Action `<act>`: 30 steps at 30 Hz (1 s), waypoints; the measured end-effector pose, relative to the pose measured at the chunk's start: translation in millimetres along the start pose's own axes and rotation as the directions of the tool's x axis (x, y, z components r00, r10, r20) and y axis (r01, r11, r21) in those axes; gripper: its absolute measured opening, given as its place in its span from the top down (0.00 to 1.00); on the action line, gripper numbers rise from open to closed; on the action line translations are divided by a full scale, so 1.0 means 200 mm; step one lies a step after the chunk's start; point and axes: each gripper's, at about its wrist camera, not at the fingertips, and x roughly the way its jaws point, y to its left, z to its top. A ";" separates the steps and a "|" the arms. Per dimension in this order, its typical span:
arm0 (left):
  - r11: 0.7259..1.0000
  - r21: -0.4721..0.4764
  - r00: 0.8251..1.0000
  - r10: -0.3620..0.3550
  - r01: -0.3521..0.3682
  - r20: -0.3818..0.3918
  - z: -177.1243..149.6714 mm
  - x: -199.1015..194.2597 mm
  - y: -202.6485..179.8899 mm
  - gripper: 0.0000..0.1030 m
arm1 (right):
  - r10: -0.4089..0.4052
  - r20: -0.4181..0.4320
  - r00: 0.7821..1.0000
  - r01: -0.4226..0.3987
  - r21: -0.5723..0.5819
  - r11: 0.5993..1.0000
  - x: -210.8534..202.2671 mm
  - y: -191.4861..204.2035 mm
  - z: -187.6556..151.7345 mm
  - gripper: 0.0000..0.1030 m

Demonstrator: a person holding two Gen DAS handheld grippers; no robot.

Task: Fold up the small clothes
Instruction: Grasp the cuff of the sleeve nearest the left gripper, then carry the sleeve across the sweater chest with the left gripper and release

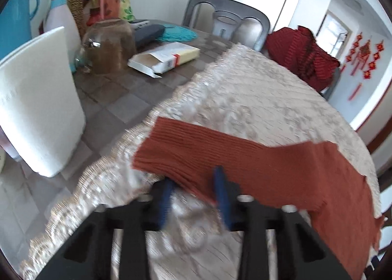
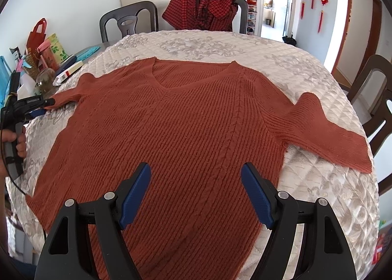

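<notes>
A person's hand [image 2: 18, 141] grips the handle of the left gripper [image 2: 45, 107] at the far left edge of the table. Its blue fingers [image 1: 221, 194] are drawn in around the cuff of the sweater's left sleeve [image 1: 196, 157]; one finger lies over the knit and the other [image 1: 166, 200] lies under its edge, but the blurred left wrist view does not show whether the pads press on the fabric.

The rust-orange ribbed sweater [image 2: 186, 133] lies flat, front up, on the quilted cream table cover [image 2: 220, 44], V-neck toward the far side, both sleeves spread outward. Behind the left gripper stand a glass jar [image 1: 110, 47], an open carton [image 1: 164, 58] and a white foam block [image 1: 41, 98].

The right gripper [image 2: 196, 177] sits over the lower body of the sweater, jaws spread wide, nothing between them; whether the fingertips touch the knit cannot be told.

A red checked garment [image 2: 203, 10] hangs over a chair [image 2: 242, 12] beyond the table.
</notes>
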 end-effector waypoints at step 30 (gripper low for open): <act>0.663 0.362 0.754 -0.605 0.655 -0.256 -0.23 -0.22 -0.96 0.60 | 0.095 0.022 0.995 -0.097 0.130 0.987 -0.02 -0.12 0.02 0.26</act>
